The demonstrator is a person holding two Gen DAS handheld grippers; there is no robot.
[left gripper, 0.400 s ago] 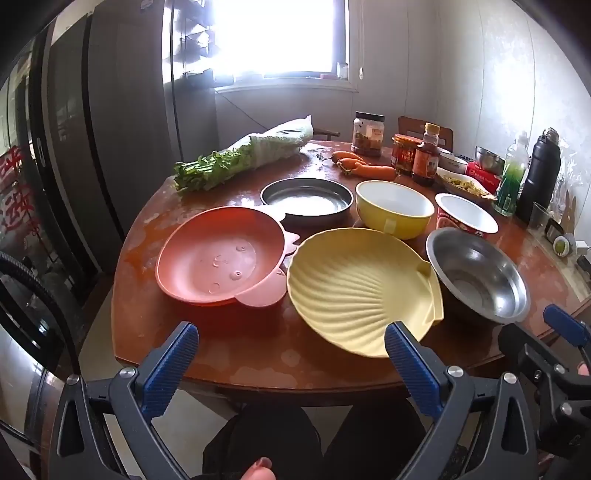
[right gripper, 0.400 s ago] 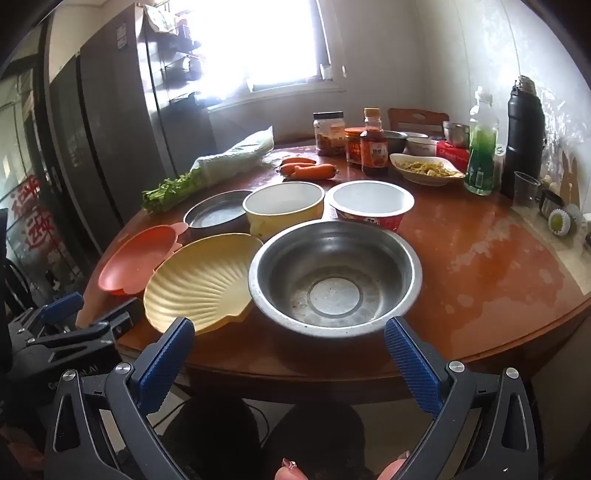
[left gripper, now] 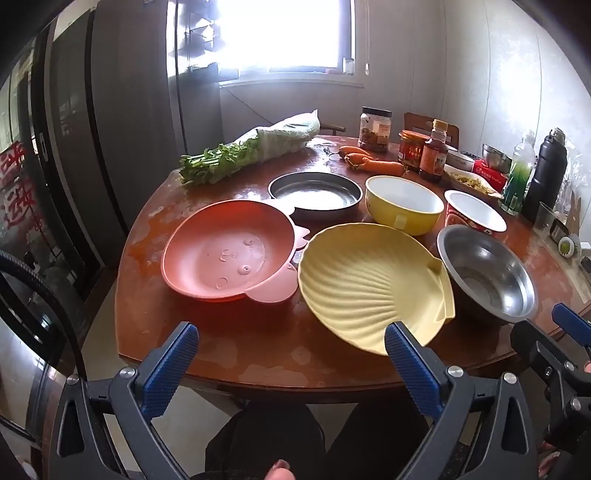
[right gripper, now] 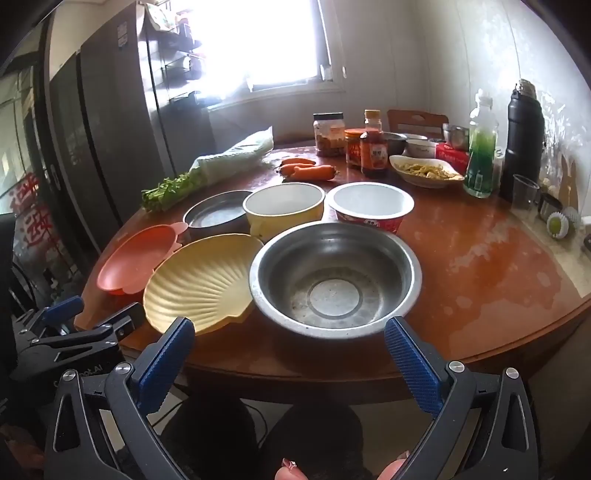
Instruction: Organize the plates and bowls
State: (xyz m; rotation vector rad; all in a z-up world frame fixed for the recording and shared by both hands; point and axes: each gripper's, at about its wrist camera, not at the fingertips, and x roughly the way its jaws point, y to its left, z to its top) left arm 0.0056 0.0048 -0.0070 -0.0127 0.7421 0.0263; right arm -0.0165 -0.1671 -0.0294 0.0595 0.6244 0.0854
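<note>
Window (left gripper: pixel 280 33) blown out — jar labels (right gripper: pixel 328 136) unreadable, right gripper (left gripper: pixel 554 354) cropped

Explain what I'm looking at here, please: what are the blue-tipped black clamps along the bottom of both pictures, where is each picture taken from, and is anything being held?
No robot: a person holds a clamp-like gripper in each hand, with a fisheye camera on each looking along its fingers. One picture is from the left gripper, the other from the right gripper. Both stand open and hold nothing, short of the table's near edge. On the table lie an orange plate, a yellow shell-shaped plate, a steel bowl, a shallow steel dish, a yellow bowl and a red-and-white bowl. Behind them are greens, carrots, jars and bottles.
</note>
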